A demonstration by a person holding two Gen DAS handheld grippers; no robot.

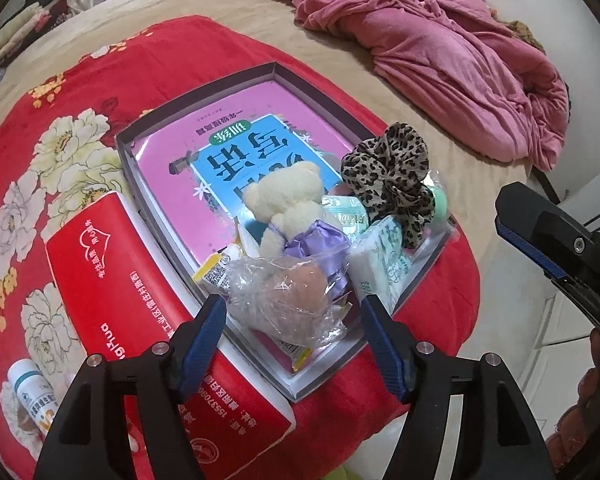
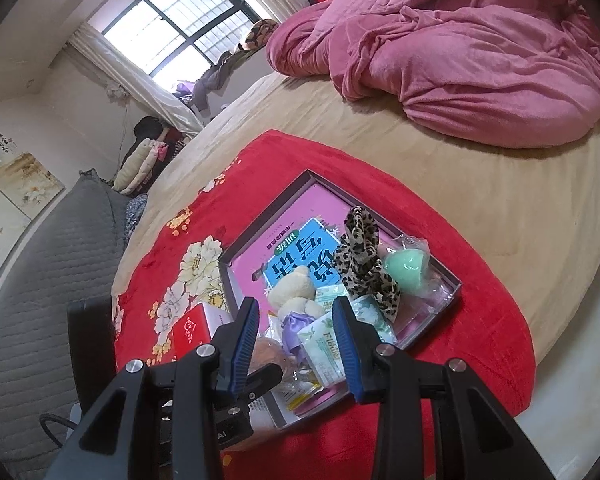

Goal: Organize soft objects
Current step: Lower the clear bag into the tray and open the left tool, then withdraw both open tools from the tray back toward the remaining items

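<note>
My left tongs hang released over the bagged sponge lying in the shallow box on the bed. My right tongs grasp nothing. Only the left view shows the white bottle; only the right shows the window.

A red blanket printed with cream and yellow flowers covers a tan bed. On it sits a grey-walled box holding a pink and blue book, a cream teddy in lilac satin, a leopard-print scrunchie and a mint-green sponge. A red tissue pack lies beside it. The quilt is pink.
</note>
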